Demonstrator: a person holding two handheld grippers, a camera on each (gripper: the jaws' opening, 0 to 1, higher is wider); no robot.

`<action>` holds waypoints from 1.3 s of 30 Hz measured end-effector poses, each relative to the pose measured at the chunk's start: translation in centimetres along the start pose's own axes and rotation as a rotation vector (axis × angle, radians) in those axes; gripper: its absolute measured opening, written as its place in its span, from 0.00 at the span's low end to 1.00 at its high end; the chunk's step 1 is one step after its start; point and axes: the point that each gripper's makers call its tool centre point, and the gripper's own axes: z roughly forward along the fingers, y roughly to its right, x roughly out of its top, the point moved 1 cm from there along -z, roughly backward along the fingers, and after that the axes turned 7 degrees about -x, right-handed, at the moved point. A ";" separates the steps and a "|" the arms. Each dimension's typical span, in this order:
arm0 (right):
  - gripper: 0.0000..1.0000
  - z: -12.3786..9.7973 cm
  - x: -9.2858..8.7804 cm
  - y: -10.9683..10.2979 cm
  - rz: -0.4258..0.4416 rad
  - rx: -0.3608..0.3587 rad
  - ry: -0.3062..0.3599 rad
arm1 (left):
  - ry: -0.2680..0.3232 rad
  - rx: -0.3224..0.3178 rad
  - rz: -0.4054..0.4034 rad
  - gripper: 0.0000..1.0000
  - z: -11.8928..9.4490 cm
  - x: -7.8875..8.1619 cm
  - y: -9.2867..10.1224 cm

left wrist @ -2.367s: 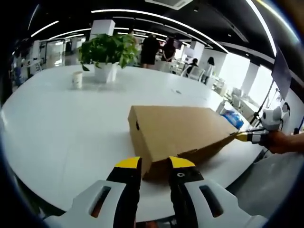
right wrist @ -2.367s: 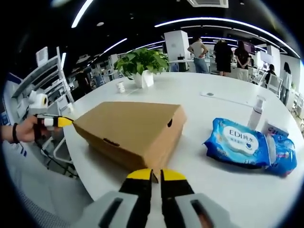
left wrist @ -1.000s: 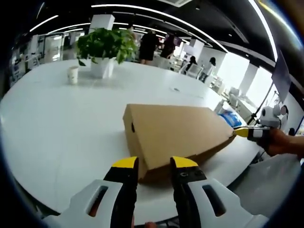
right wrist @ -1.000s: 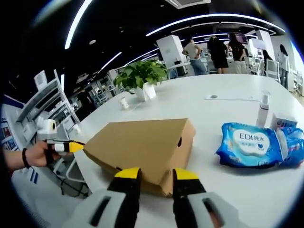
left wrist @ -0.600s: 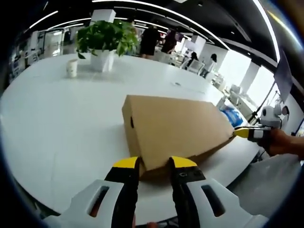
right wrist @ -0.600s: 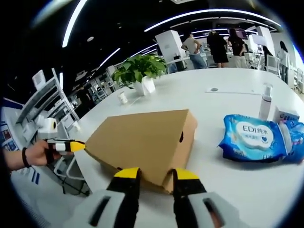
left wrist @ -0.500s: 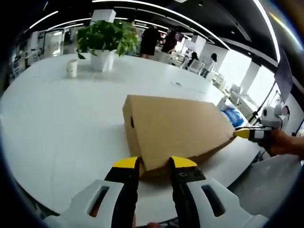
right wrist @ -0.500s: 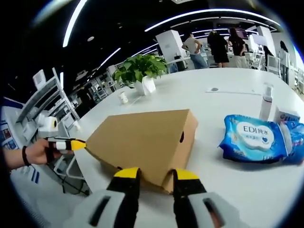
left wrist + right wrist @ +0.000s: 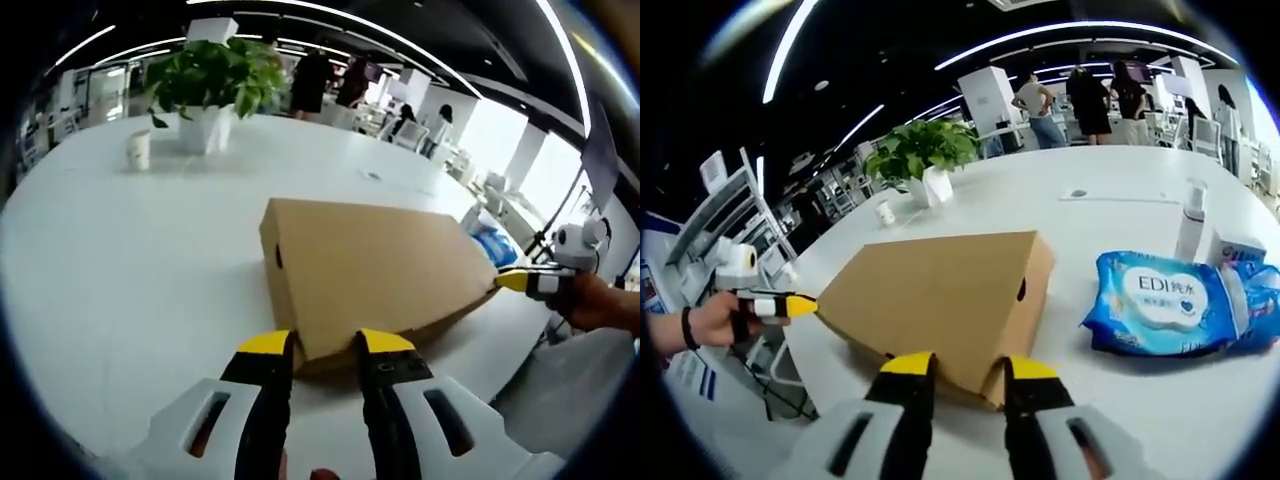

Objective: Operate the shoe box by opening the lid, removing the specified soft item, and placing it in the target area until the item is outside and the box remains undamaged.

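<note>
Plain brown cardboard shoe box [image 9: 375, 270], lid on: lies on the round white table [image 9: 120, 250], near its edge. A small dark round hole shows in each end wall. In the right gripper view the same box [image 9: 940, 295] sits centre frame; along its near side the lid edge stands slightly raised above the base, with a dark gap beneath.

Left gripper [image 9: 325, 345], white body with black jaws and yellow tips: jaws stand partly open, one to each side of the near corner of the box, tips at or just beside the cardboard; whether they press on it cannot be told. In the right gripper view this gripper [image 9: 800, 303] appears at the left, held in a person's hand [image 9: 690, 322], its yellow tip at the far corner of the box.

Right gripper [image 9: 958, 368], same make: jaws partly open, astride the near corner of the lid; grip on the cardboard cannot be confirmed. In the left gripper view it [image 9: 515, 281] enters from the right, held in a hand [image 9: 600, 303], tip at the box's far corner.

Blue soft pack of wet wipes [image 9: 1160, 300], white label: lies on the table beside the box, apart from it. White pump bottle [image 9: 1190, 230]: upright behind the pack.

Green potted plant in white pot [image 9: 205, 90] and white paper cup [image 9: 137, 150]: far side of table, well apart from the box.

People [image 9: 1080, 100] stand in the background.
</note>
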 end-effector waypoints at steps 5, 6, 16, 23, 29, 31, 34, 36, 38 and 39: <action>0.23 0.6 0.9 1.1 0.014 -0.021 0.007 | 0.003 -0.001 0.000 0.25 1.1 0.8 0.1; 0.23 0.7 1.0 1.3 0.018 -0.024 0.008 | 0.003 -0.001 -0.001 0.25 1.4 1.0 0.2; 0.23 1.6 2.3 2.9 0.029 -0.050 0.013 | 0.001 -0.005 0.008 0.24 3.6 2.7 0.1; 0.23 2.4 3.3 4.1 0.043 -0.068 0.018 | 0.002 -0.010 0.012 0.25 4.9 3.6 0.2; 0.23 2.7 3.9 4.7 0.048 -0.075 0.015 | 0.001 -0.013 0.017 0.25 6.1 4.5 0.2; 0.23 2.8 4.2 5.0 0.049 -0.080 0.016 | -0.001 -0.015 0.019 0.24 6.5 4.8 0.3; 0.23 3.0 4.5 5.5 0.052 -0.086 0.017 | -0.003 -0.018 0.023 0.24 7.1 5.2 0.3; 0.23 3.2 4.7 5.8 0.053 -0.088 0.017 | -0.006 -0.021 0.025 0.24 7.4 5.4 0.3; 0.23 3.3 4.8 6.0 0.053 -0.089 0.017 | -0.007 -0.023 0.025 0.25 7.7 5.6 0.3; 0.23 3.4 5.0 6.1 0.052 -0.091 0.016 | -0.007 -0.023 0.025 0.25 7.8 5.7 0.3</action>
